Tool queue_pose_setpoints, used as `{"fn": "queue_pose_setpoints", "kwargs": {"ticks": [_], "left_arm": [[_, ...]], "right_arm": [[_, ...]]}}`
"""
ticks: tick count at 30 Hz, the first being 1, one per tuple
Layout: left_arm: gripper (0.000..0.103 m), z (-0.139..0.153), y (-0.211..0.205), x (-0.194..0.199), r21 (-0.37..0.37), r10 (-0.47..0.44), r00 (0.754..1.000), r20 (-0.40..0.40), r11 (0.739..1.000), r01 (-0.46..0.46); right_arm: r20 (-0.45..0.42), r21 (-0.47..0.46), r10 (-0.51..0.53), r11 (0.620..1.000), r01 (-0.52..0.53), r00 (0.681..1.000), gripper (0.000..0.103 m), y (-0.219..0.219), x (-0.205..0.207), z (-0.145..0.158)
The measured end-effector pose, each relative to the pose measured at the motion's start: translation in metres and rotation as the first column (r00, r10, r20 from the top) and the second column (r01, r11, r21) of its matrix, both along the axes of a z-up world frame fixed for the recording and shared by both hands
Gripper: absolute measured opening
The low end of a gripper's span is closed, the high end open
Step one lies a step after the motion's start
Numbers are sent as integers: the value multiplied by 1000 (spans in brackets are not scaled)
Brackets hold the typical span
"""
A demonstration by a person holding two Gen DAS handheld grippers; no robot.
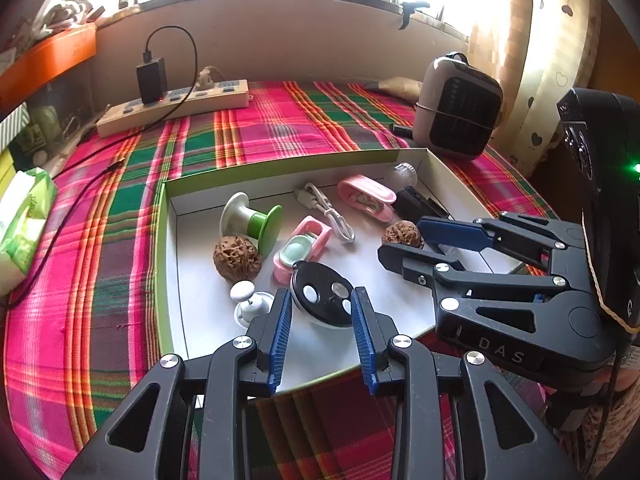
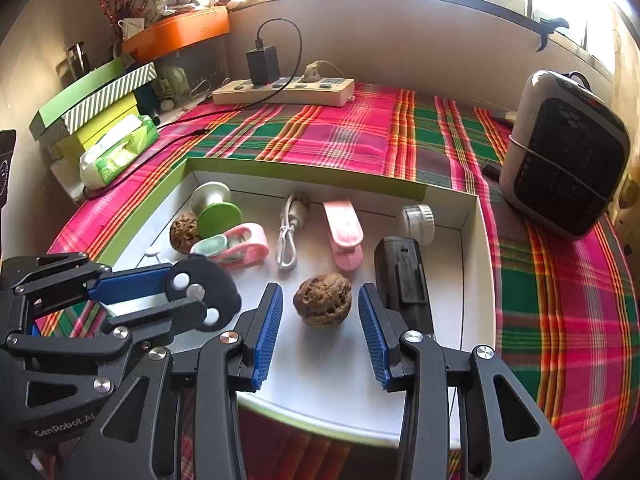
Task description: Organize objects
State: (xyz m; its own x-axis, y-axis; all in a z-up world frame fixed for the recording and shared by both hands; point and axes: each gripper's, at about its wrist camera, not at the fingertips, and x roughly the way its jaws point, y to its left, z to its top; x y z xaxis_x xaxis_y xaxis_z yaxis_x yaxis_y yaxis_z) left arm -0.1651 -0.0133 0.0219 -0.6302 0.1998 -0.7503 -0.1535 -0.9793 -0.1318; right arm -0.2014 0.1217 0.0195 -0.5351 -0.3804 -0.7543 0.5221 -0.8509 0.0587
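A white box with a green rim (image 1: 280, 170) lies on the plaid cloth and holds small items. My left gripper (image 1: 321, 294) is near its front edge, its blue pads against both sides of a tilted black disc (image 1: 320, 304) with white dots; the right wrist view shows that left gripper (image 2: 188, 292) and the disc (image 2: 218, 294) too. My right gripper (image 2: 319, 290) stands open around a brown walnut (image 2: 323, 298) that rests on the box floor, with a gap on each side. A second walnut (image 1: 236, 258) lies by a green-and-white spool (image 1: 250, 220).
Also in the box are a pink clip (image 2: 344, 236), a white cable (image 2: 288, 236), a pink-and-mint piece (image 1: 302, 248), a white knob (image 1: 248, 300) and a black device (image 2: 404, 280). A power strip (image 2: 284, 90), a heater (image 2: 564, 156) and a tissue pack (image 2: 116, 150) stand around it.
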Motion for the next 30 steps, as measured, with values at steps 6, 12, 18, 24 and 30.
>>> {"fn": "queue_pose_setpoints", "kwargs": {"ticks": [6, 12, 18, 24, 30], "left_arm": [[29, 5, 1, 11, -18, 21, 999, -24, 1000, -21], [29, 13, 2, 25, -39, 53, 997, -57, 998, -56], [29, 16, 5, 37, -51, 65, 996, -65, 996, -68], [29, 19, 8, 53, -59, 86, 993, -83, 994, -91], [29, 19, 10, 71, -72, 106, 990, -93, 991, -113]], "right_arm": [[-14, -23, -28, 999, 27, 1000, 41, 5, 13, 7], [-30, -29, -58, 998, 57, 998, 41, 10, 29, 15], [-43, -40, -76, 996, 74, 996, 41, 16, 45, 19], [-68, -52, -111, 993, 108, 991, 41, 24, 65, 24], [-74, -48, -134, 990, 130, 988, 41, 28, 84, 25]]}}
